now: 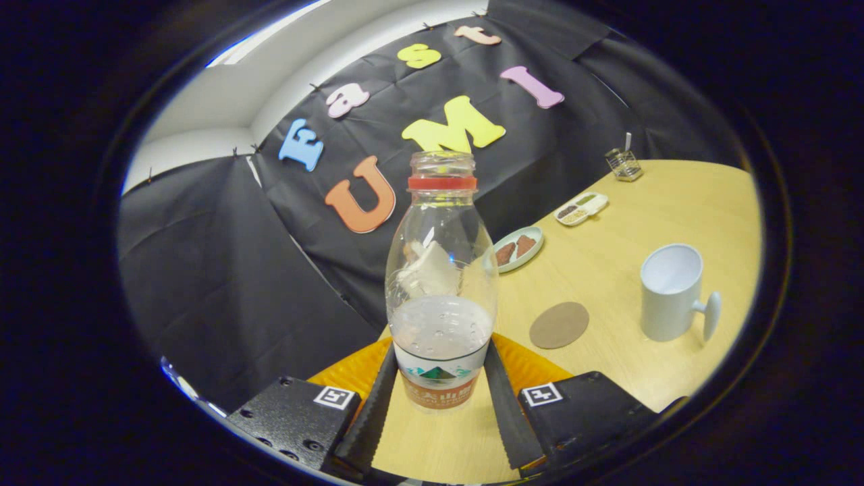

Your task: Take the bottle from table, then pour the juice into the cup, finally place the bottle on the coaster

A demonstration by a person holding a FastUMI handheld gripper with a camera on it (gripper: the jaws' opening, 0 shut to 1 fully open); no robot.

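The gripper (440, 398) is clenched on the clear plastic bottle with a red neck ring and no cap (441, 283), both fingers pressing the labelled lower part from either side, low enough, I judge, to keep the open mouth free for tipping. The bottle stands upright between the fingers and holds a shallow measure of pale, cloudy liquid with bubbles on the inner wall, about level with the top of the label; whether its base rests on the light wooden table (607, 283) or hangs just above it cannot be told. An orange ribbed mat (533, 361) lies under and behind the bottle. Just beyond the fingers, to the right, the round brown coaster (559, 325) lies flat and bare, so the bottle is not on it. Further right stands the white cup with a side handle (671, 291), upright, mouth open; its inside is too pale to tell whether it holds juice. A grip like this fits both carrying toward the pour and carrying back to the coaster. Farther off sit a pale green plate (518, 248) with two brown pieces, a small divided white tray (581, 208) and a wire holder (623, 164).
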